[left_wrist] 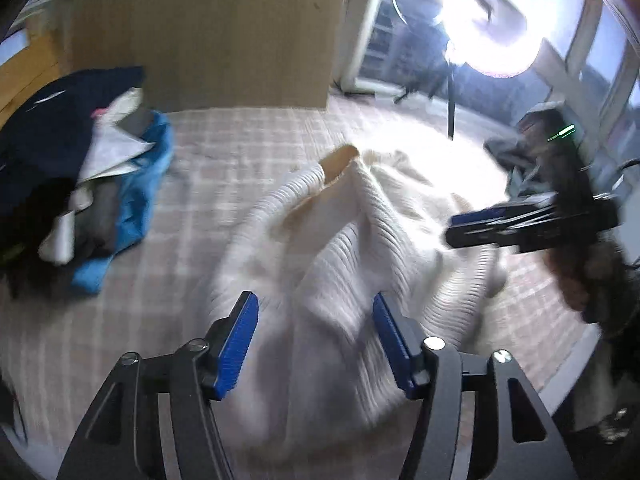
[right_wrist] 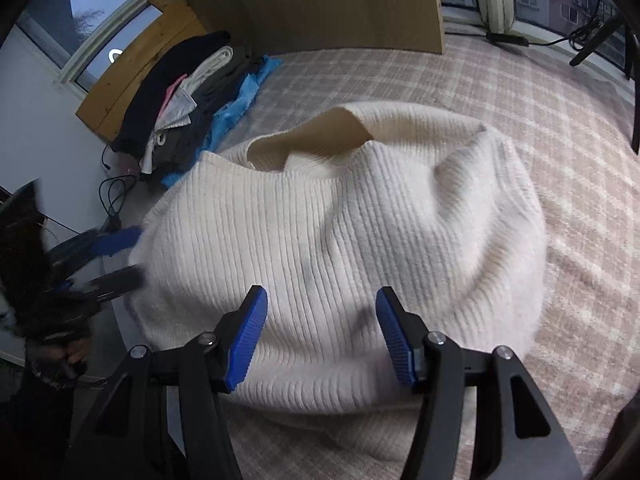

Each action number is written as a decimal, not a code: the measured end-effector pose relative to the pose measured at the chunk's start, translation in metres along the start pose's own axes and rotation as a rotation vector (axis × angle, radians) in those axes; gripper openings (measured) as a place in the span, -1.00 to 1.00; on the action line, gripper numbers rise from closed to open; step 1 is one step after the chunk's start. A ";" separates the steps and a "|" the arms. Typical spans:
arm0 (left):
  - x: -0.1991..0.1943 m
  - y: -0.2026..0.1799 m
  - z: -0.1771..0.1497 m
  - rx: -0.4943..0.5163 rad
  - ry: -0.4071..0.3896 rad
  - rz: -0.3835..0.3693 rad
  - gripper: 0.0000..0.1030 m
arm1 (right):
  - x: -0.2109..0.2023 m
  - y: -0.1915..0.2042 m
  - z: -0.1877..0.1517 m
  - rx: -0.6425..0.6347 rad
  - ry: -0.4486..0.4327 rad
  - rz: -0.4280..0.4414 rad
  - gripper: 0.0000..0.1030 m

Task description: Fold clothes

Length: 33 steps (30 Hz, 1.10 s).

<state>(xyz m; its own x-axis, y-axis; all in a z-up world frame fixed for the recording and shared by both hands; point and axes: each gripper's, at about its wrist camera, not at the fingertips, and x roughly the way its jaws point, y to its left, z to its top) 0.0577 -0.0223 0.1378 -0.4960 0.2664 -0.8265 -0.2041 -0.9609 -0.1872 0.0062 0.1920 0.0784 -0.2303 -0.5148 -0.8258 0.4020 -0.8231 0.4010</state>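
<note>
A cream ribbed sweater (right_wrist: pixel 340 232) lies rumpled on the plaid bed cover, its neck opening (right_wrist: pixel 316 140) toward the headboard. It also shows in the left wrist view (left_wrist: pixel 340 248), blurred. My left gripper (left_wrist: pixel 316 312) is open just above the sweater's near edge, holding nothing. My right gripper (right_wrist: pixel 322 308) is open above the sweater's lower part, holding nothing. The right gripper also shows at the sweater's right side in the left wrist view (left_wrist: pixel 480 228). The left gripper shows blurred at the sweater's left edge in the right wrist view (right_wrist: pixel 116 256).
A pile of dark, white and blue clothes (left_wrist: pixel 80 184) lies at the bed's far left, also in the right wrist view (right_wrist: pixel 192 104). A wooden headboard (left_wrist: pixel 208 32) stands behind. A bright ring lamp (left_wrist: pixel 500 20) on a stand is at the right. Cables (right_wrist: pixel 116 200) hang off the bed's left edge.
</note>
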 end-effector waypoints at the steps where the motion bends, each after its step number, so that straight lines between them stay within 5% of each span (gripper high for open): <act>1: 0.010 0.002 0.003 -0.014 0.030 -0.032 -0.79 | -0.005 -0.002 0.000 -0.002 -0.008 0.001 0.08; 4: -0.013 0.003 0.002 -0.031 -0.028 -0.086 -0.81 | -0.025 -0.010 0.003 -0.019 -0.044 -0.005 0.08; 8: -0.091 0.006 -0.025 0.030 -0.151 -0.044 -0.81 | -0.046 -0.027 0.014 -0.039 -0.089 -0.033 0.08; 11: -0.115 0.032 -0.051 -0.044 -0.129 0.024 -0.81 | -0.047 -0.029 0.028 -0.088 -0.092 -0.046 0.08; 16: -0.107 0.074 -0.095 -0.203 -0.046 0.082 -0.83 | -0.021 0.002 0.052 -0.304 -0.035 -0.075 0.08; 20: -0.093 0.082 -0.101 -0.238 -0.028 0.090 -0.84 | 0.001 0.028 0.067 -0.444 -0.005 -0.121 0.09; 22: -0.089 0.082 -0.099 -0.236 -0.021 0.092 -0.84 | 0.006 0.031 0.077 -0.476 -0.006 -0.135 0.13; 25: -0.085 0.081 -0.093 -0.215 -0.015 0.102 -0.84 | 0.012 0.023 0.089 -0.492 -0.013 -0.133 0.44; 28: -0.081 0.083 -0.090 -0.221 -0.019 0.106 -0.84 | 0.030 0.010 0.092 -0.446 0.034 -0.099 0.44; 31: -0.083 0.084 -0.081 -0.210 -0.042 0.126 -0.85 | 0.035 0.002 0.089 -0.373 0.066 -0.013 -0.83; 33: -0.086 0.085 -0.062 -0.186 -0.080 0.163 -0.85 | 0.010 0.000 0.091 -0.335 -0.027 -0.036 -0.84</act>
<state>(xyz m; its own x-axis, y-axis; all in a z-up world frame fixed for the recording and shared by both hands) 0.1351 -0.1313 0.1605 -0.5762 0.1047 -0.8105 0.0395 -0.9870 -0.1556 -0.0765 0.1648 0.1059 -0.2711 -0.4969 -0.8243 0.6612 -0.7185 0.2157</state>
